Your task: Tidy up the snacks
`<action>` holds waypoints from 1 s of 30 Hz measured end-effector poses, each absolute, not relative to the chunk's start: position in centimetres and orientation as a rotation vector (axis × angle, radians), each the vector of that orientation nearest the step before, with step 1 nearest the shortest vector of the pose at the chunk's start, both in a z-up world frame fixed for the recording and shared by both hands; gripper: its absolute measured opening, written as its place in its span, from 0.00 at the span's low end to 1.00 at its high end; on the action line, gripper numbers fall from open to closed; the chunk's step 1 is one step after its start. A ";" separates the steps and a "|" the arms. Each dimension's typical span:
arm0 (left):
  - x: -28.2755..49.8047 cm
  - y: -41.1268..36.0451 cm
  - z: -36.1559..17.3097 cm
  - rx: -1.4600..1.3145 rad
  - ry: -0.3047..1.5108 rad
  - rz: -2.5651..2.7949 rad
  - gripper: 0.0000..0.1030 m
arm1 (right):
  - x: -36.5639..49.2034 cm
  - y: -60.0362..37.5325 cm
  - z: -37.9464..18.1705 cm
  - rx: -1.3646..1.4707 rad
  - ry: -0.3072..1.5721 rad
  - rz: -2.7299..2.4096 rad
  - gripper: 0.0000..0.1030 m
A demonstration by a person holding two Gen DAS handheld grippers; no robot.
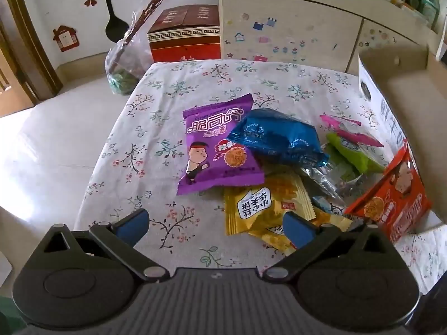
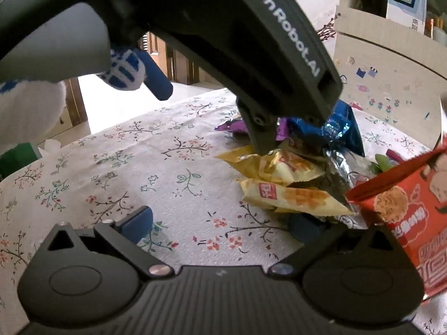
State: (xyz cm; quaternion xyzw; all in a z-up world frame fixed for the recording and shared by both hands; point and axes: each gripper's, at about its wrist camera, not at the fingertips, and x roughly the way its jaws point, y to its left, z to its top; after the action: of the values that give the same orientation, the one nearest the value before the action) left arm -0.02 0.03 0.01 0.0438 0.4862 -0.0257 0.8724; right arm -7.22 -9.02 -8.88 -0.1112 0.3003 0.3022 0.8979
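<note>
A pile of snack packets lies on the floral tablecloth (image 1: 156,128): a purple packet (image 1: 218,153), a blue foil packet (image 1: 279,139), yellow waffle packets (image 1: 262,209), a green packet (image 1: 354,156), a pink one (image 1: 352,131) and an orange-red snack box (image 1: 396,201). My left gripper (image 1: 215,226) is open, low over the cloth, its right finger at the yellow packets. My right gripper (image 2: 220,226) is open near the yellow packets (image 2: 293,195) and the orange-red box (image 2: 405,203). The left gripper's body (image 2: 251,55) fills the top of the right wrist view.
A cardboard box (image 1: 405,92) with a white flap stands at the table's right. A red gift box (image 1: 184,36) and a plastic bag (image 1: 125,67) sit beyond the far edge, beside a cabinet (image 1: 293,30). A gloved hand (image 2: 123,69) holds the left gripper.
</note>
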 end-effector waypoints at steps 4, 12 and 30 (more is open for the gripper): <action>0.1 0.2 0.3 0.091 1.007 -0.063 1.00 | -7.2 -9.1 -8.9 -0.231 0.622 0.626 1.00; -0.4 -0.1 1.2 0.075 0.986 -0.084 1.00 | -7.2 -9.0 -9.0 -0.235 0.621 0.631 0.99; -1.7 0.6 4.0 0.012 0.865 -0.140 1.00 | -7.1 -8.9 -9.0 -0.234 0.622 0.630 0.99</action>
State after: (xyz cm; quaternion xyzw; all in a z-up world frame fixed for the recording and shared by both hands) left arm -1.72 0.61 4.04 0.0058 0.4188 -0.0677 0.9055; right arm -7.14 -8.93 -9.03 -0.1130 0.3000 0.3043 0.8970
